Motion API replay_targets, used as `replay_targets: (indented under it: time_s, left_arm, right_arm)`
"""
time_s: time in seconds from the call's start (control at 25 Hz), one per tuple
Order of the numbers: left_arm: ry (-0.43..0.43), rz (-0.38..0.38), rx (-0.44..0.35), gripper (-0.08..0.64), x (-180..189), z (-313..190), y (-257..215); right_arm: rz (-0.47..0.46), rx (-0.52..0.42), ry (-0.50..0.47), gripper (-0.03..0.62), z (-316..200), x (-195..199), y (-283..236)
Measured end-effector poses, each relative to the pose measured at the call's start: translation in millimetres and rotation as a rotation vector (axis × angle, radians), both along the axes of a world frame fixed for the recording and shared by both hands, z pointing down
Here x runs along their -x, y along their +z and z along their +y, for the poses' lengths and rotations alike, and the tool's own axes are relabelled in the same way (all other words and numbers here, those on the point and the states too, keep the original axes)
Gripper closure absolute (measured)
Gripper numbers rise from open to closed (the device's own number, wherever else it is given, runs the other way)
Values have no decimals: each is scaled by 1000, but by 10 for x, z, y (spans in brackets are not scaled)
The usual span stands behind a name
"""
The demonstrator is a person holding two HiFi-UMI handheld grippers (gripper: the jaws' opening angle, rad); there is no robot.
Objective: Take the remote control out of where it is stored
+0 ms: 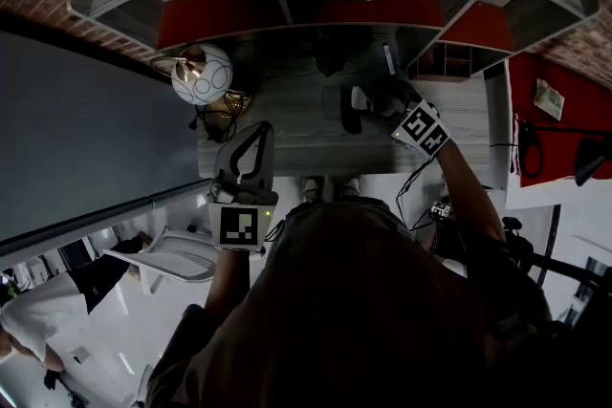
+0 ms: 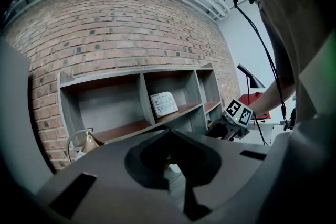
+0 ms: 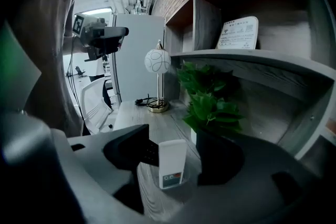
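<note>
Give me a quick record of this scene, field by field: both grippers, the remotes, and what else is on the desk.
Right gripper: open, jaws either side of the white remote, not gripping it yet
Left gripper: shut, empty, away from the remotes
White remote: upright, black remote behind it, apparently in a clear holder
Desk: globe lamp, potted plant
</note>
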State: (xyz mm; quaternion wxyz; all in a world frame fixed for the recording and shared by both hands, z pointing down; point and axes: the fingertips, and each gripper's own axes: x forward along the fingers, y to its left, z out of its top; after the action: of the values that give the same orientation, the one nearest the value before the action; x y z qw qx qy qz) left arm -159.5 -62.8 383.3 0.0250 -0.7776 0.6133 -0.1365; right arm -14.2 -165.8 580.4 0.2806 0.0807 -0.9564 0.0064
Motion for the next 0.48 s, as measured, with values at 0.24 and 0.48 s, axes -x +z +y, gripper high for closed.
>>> replay_targets:
  time_s: [0.24,0.48]
  left_arm:
    - [-23,12,-4,549,40,-31,3]
    - [-37,3,3,549,69,-50,7]
  right_arm:
    - [29,48,-36,308,3,42,256]
    - [78,55,-78,302,-69,16,586]
